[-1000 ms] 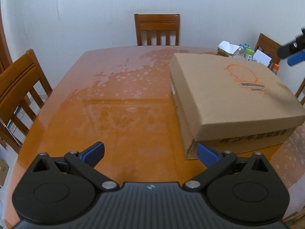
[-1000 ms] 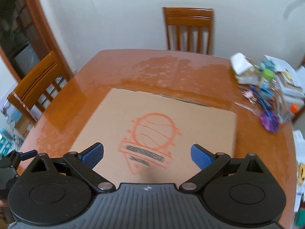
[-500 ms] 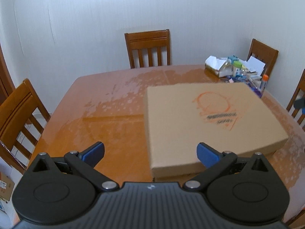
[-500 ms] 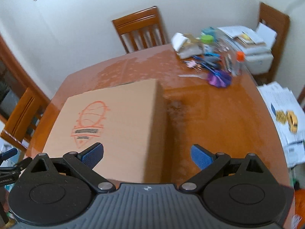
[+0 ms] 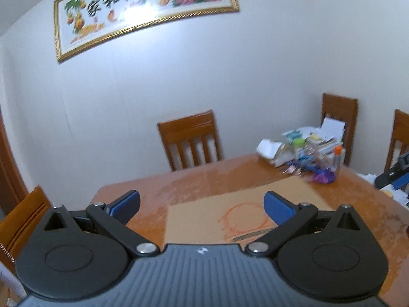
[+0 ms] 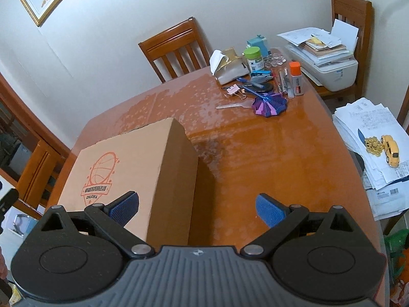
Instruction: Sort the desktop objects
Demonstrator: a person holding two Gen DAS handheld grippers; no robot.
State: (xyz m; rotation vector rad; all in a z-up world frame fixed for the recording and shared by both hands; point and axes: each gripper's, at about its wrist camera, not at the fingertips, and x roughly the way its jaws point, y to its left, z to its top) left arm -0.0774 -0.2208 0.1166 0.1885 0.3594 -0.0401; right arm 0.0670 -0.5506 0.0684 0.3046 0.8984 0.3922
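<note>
Your right gripper [image 6: 196, 208] hangs with its jaws wide apart and empty, above the near right corner of the cardboard box [image 6: 133, 168]; your left gripper [image 5: 202, 204] is spread and empty too. The box lies flat on the table [image 6: 268, 153], long axis running near to far. Far right sits the clutter: a purple folded toy [image 6: 269, 105], binder clips [image 6: 236, 90], a glue stick [image 6: 296, 78], a green-lidded jar [image 6: 253, 58].

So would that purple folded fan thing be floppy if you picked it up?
Probably. The purple pleated paper fan looks thin, so it should be light and bendy. Lying flat on the glossy wooden table, it would likely slide, not roll.
</note>
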